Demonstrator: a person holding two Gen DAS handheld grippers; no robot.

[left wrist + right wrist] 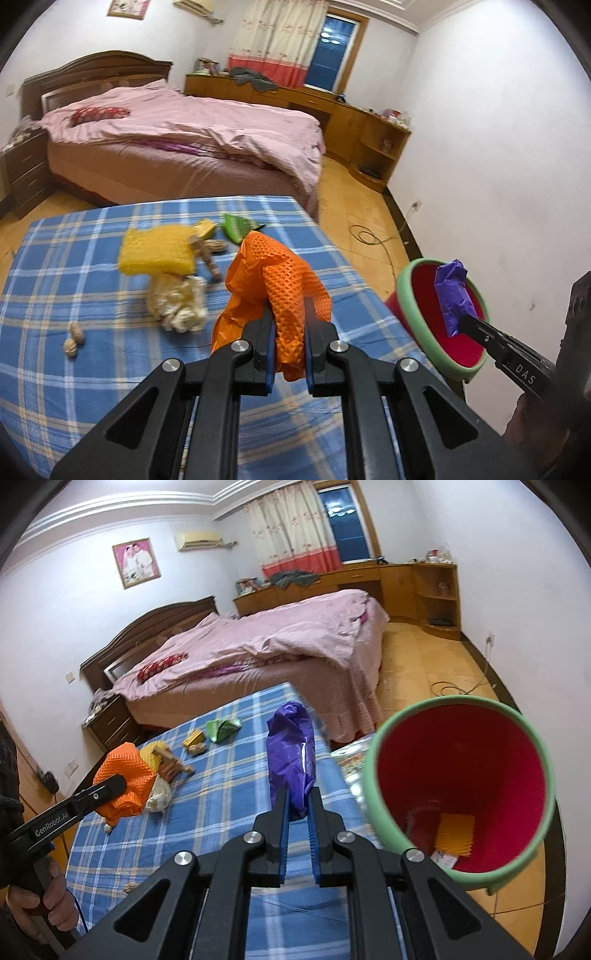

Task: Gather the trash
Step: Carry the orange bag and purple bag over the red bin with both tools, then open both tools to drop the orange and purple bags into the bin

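Note:
My left gripper (pixel 289 308) is shut on a crumpled orange textured glove (pixel 284 280), held above the blue plaid tablecloth (pixel 74 277); the same glove (pixel 127 779) shows at the left of the right wrist view. My right gripper (pixel 298 794) is shut on a purple plastic wrapper (pixel 291 757), which hangs over the mouth of the red bin with a green rim (pixel 424 317) in the left wrist view. That bin (pixel 461 760) stands beside the table's right edge, with yellow scrap at its bottom.
On the cloth lie a yellow sponge mesh (pixel 155 251), a crumpled white tissue (pixel 181 302), peanut shells (pixel 74 338), a wooden piece (pixel 207 258) and a green wrapper (pixel 236 225). A bed with pink bedding (pixel 184 129) stands behind. A cable (pixel 369 236) lies on the floor.

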